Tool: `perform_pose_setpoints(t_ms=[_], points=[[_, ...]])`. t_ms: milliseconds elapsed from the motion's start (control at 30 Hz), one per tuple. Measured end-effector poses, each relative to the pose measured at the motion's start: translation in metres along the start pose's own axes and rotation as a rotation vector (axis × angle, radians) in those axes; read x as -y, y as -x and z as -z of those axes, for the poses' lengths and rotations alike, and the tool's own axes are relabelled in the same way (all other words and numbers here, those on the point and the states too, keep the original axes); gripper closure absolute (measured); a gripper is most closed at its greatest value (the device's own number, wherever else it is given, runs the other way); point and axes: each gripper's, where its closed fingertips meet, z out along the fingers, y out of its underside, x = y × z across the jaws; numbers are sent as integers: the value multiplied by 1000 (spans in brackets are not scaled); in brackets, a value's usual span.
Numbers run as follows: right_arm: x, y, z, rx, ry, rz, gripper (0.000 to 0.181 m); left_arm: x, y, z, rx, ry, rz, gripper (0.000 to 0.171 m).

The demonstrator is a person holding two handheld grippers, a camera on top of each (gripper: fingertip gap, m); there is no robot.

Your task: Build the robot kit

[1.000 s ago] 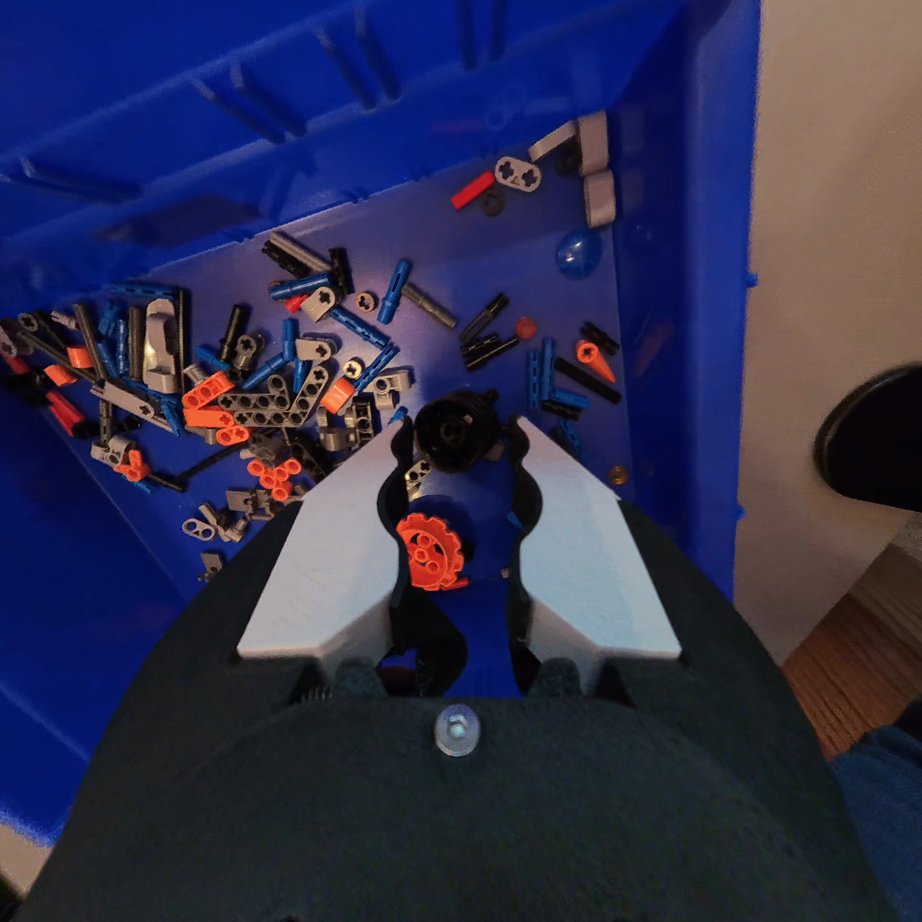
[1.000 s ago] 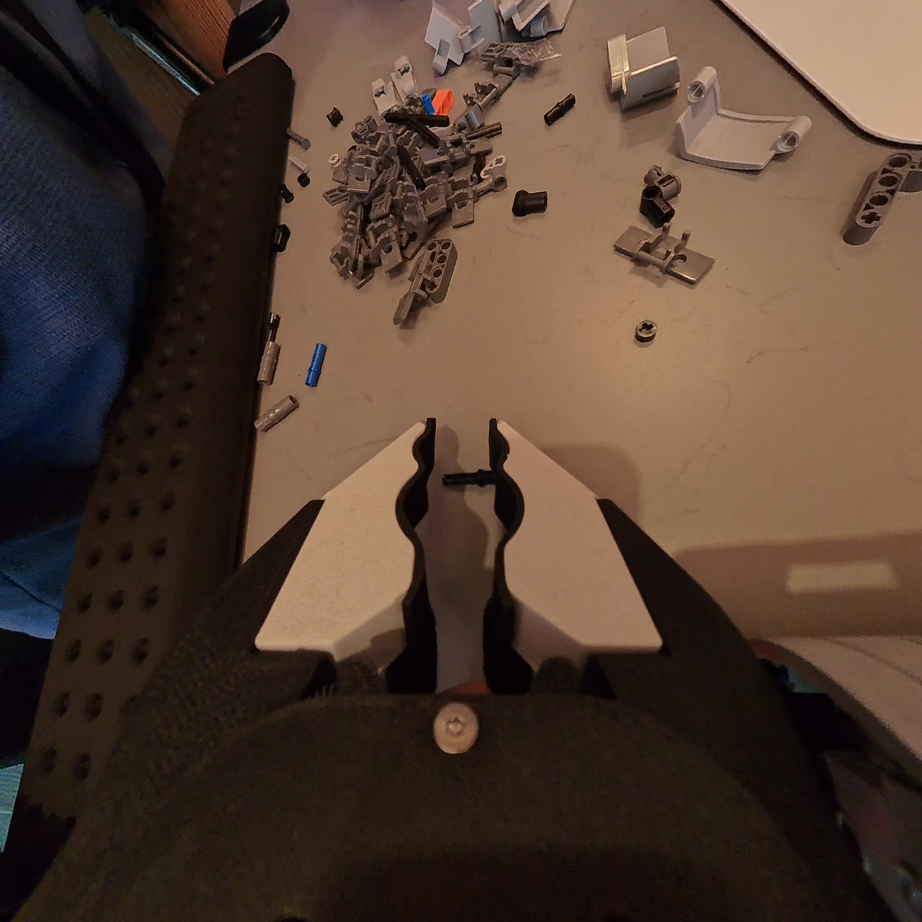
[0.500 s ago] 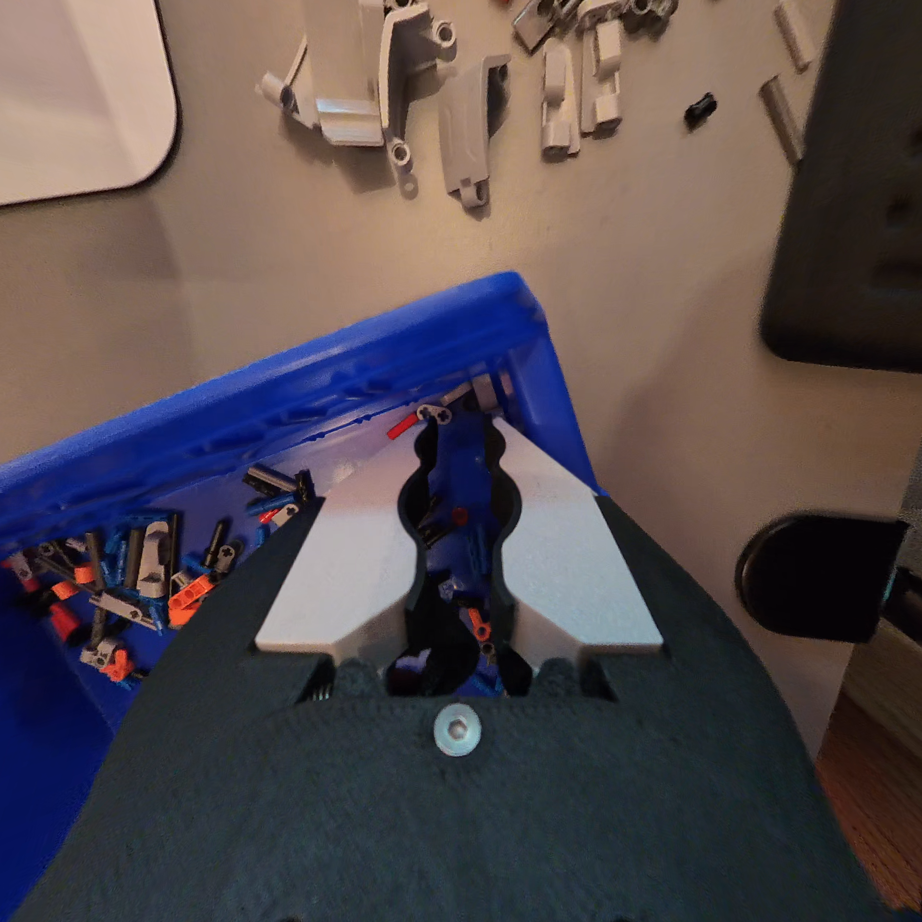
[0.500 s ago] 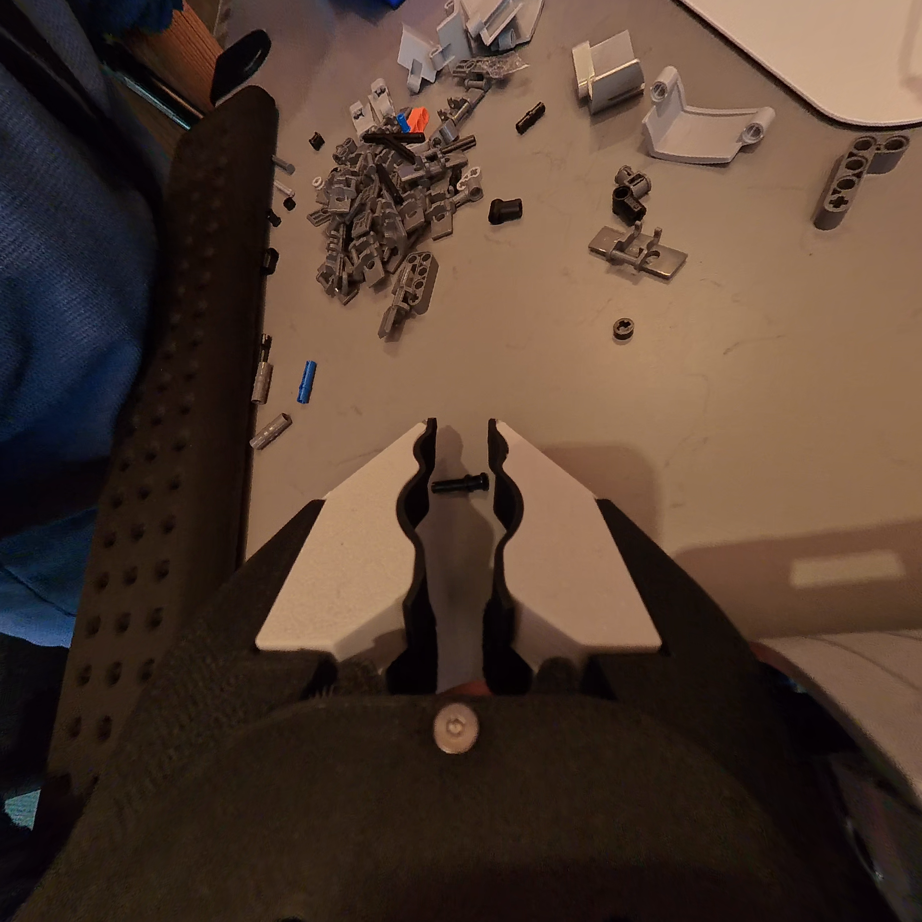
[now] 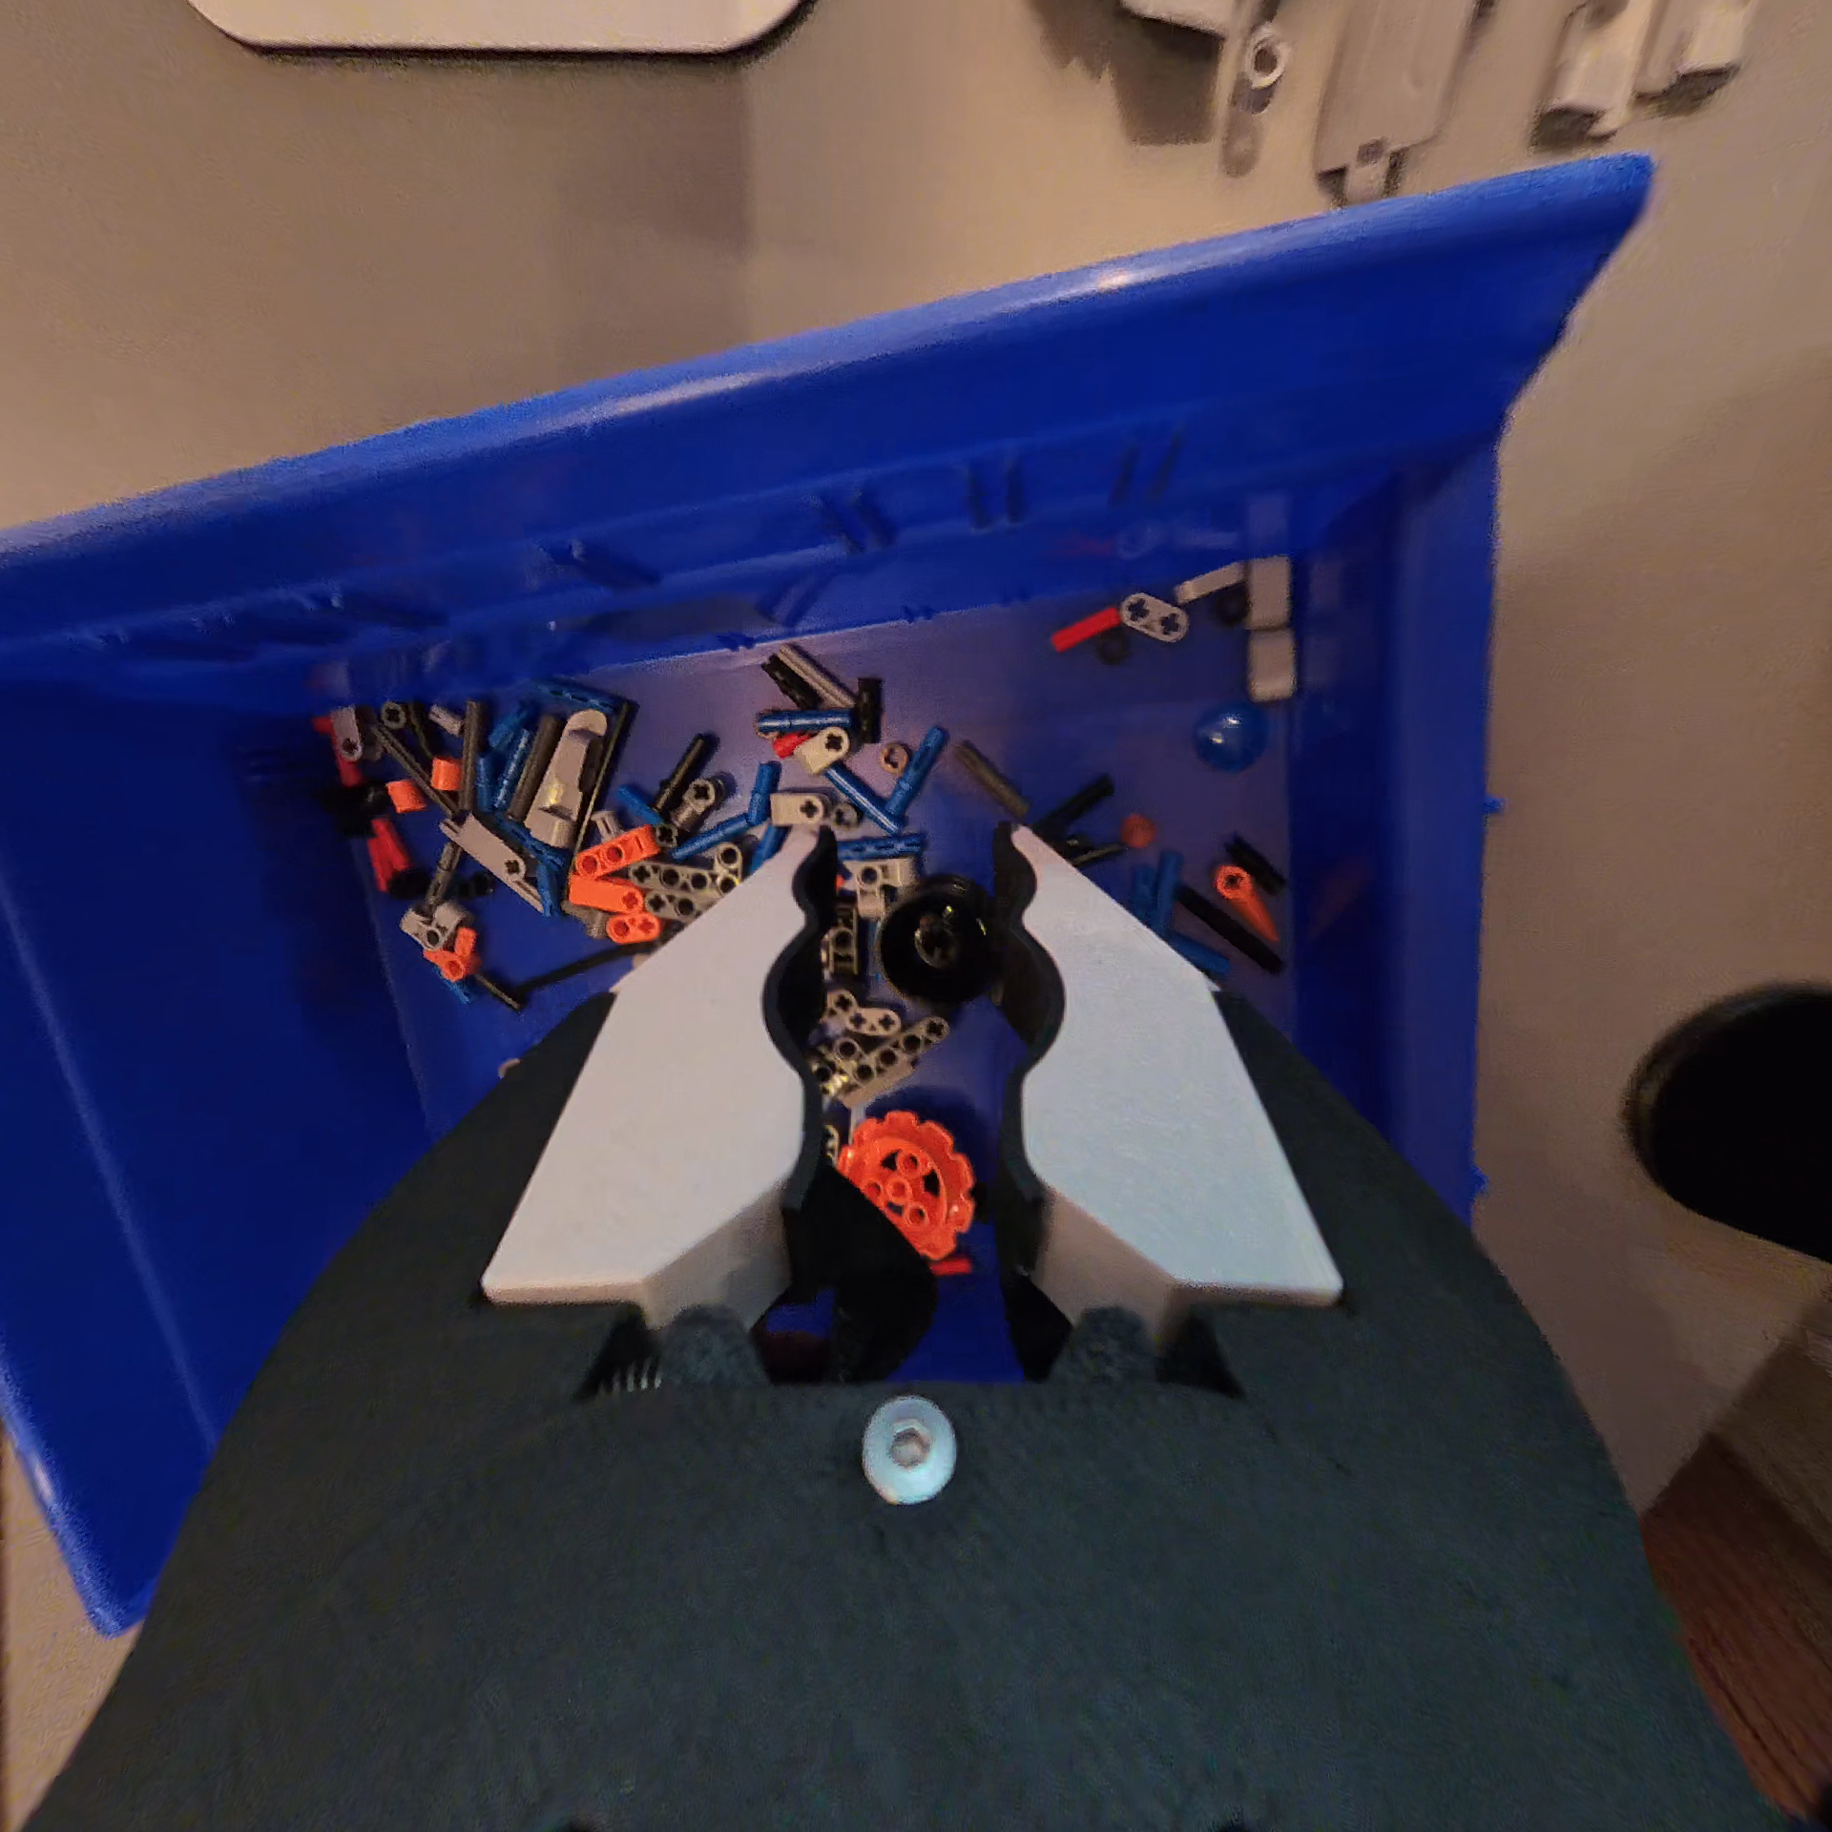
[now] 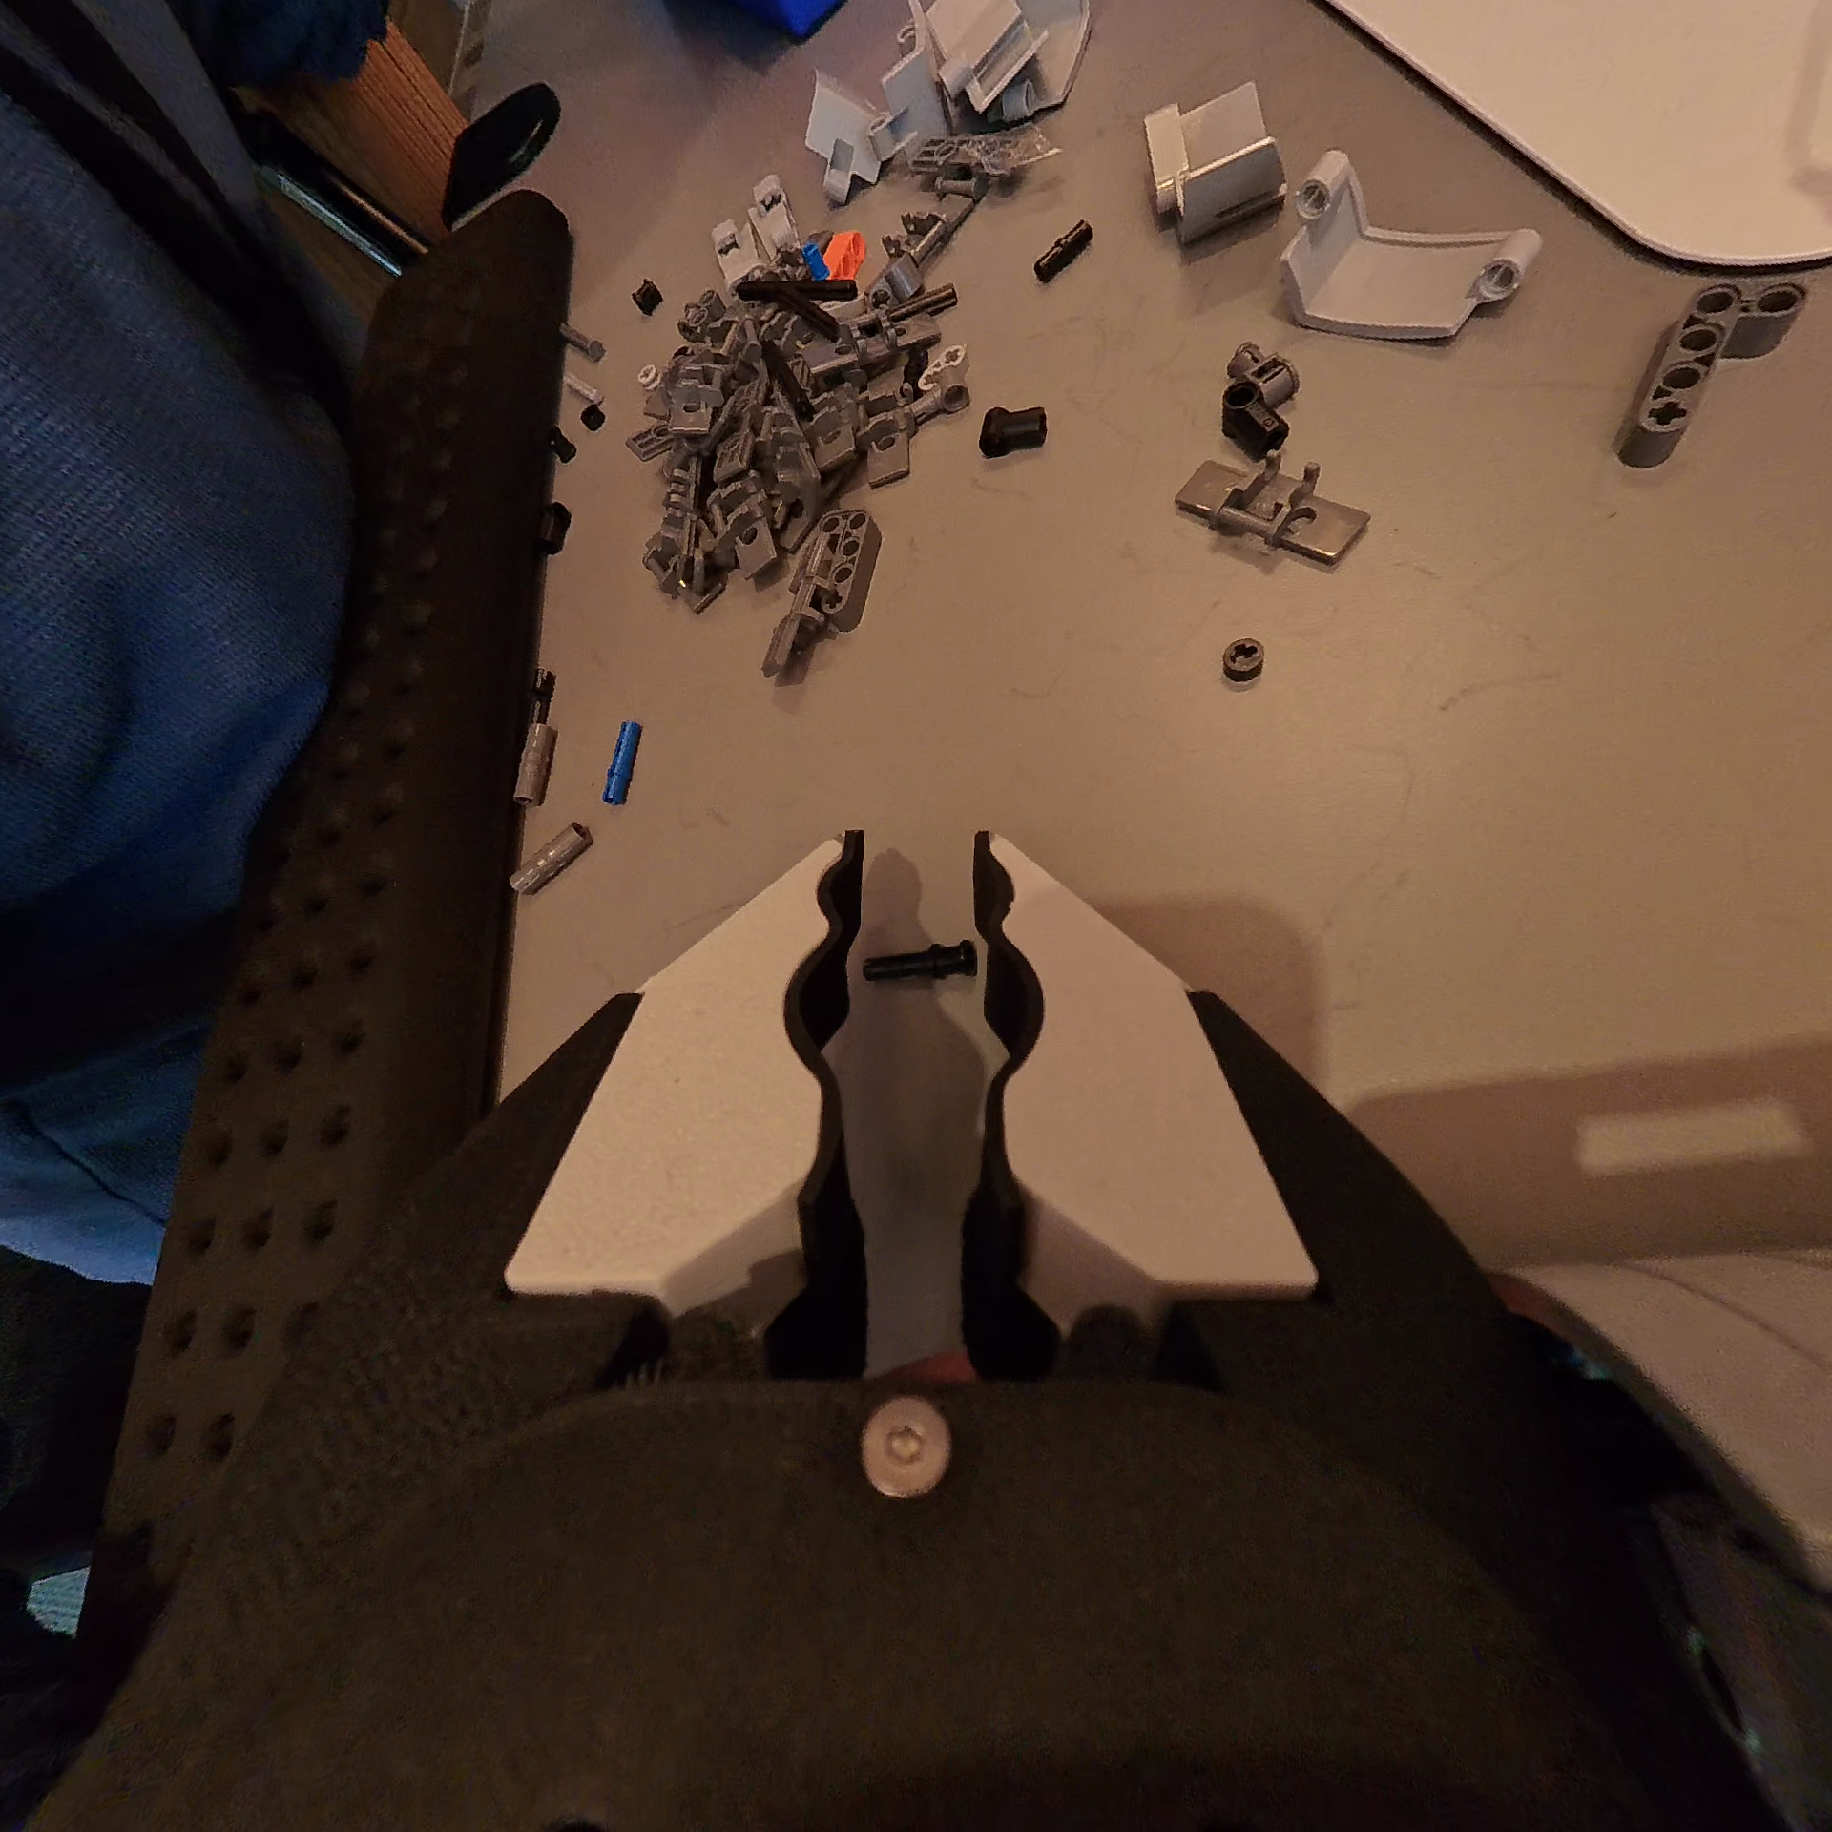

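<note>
hovering above the blue bin [image 5: 892, 466], the left gripper [image 5: 907, 862] is held with jaws spread and empty; a black wheel [image 5: 932, 942] lies on the bin floor between them. the right gripper [image 6: 917, 862] is held over the worktop [image 6: 1388, 793], jaws parted, a black pin [image 6: 917, 962] spanning the gap, apparently clamped.
</note>
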Motion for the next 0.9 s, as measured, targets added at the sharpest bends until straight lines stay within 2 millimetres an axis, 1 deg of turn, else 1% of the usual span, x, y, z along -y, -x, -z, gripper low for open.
perform_pose_setpoints(t_ms=[33, 100, 133, 200, 267, 333, 433, 567, 700, 900], points=[[0, 0, 0, 1, 0, -2, 161, -1, 1, 5, -12, -12, 8, 140], [0, 0, 0, -1, 0, -2, 161, -7, 12, 14, 25, -17, 30, 142], [0, 0, 0, -2, 0, -3, 161, -13, 17, 18, 44, -3, 42, 142], [0, -1, 0, -1, 1, -4, 161, -25, 18, 24, 34, 29, 59, 142], [0, 0, 0, 4, 0, -6, 161, -36, 22, 26, 55, 75, 45, 144], [0, 0, 0, 8, -1, -7, 161, -44, 20, 27, 49, 115, 38, 144], [0, 1, 0, 8, -1, -3, 161, -49, 18, 31, 41, 143, 25, 145], [0, 1, 0, 9, 1, 1, 160, -58, 7, 34, -9, 208, -14, 142], [0, 1, 0, 8, 2, 4, 160, -63, -4, 31, -63, 268, -40, 140], [0, 2, 0, 12, 2, 2, 160, -72, -15, 27, -117, 326, -102, 131]])
